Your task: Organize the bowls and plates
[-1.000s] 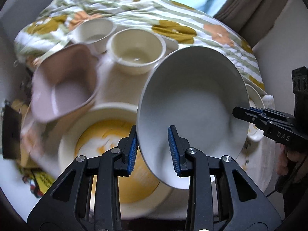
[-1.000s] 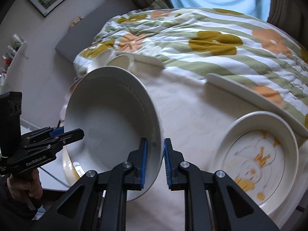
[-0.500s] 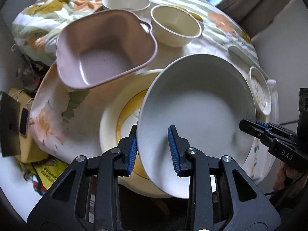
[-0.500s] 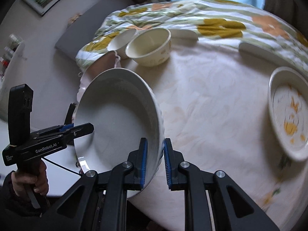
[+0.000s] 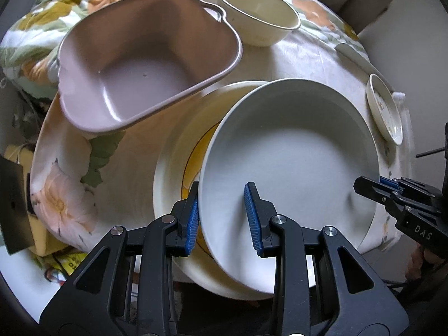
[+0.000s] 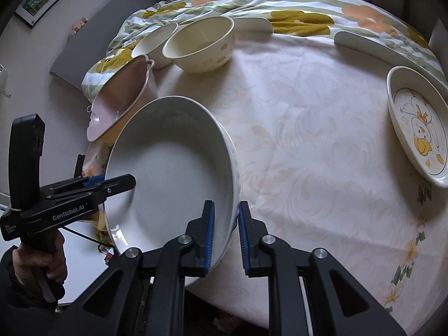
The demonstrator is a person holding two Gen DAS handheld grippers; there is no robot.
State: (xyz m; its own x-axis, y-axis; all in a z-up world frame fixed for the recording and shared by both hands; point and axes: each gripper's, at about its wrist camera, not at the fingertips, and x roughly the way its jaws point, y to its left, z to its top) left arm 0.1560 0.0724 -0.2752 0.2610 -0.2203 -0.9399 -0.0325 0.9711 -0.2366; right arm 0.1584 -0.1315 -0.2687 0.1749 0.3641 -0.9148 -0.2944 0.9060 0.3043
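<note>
Both grippers, left and right, clamp the wide white ceramic bowl by opposite rims, tilted over the cream yellow-ringed plate; pink handled tub sits at ten o'clock. Uneven lowering could clip that plate's edge

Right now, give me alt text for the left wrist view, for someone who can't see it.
Both grippers, left gripper and right gripper, clamp opposite rims of a white bowl held over a yellow-patterned plate. Behind sit a pink square dish and two cream bowls on a floral tablecloth.
</note>
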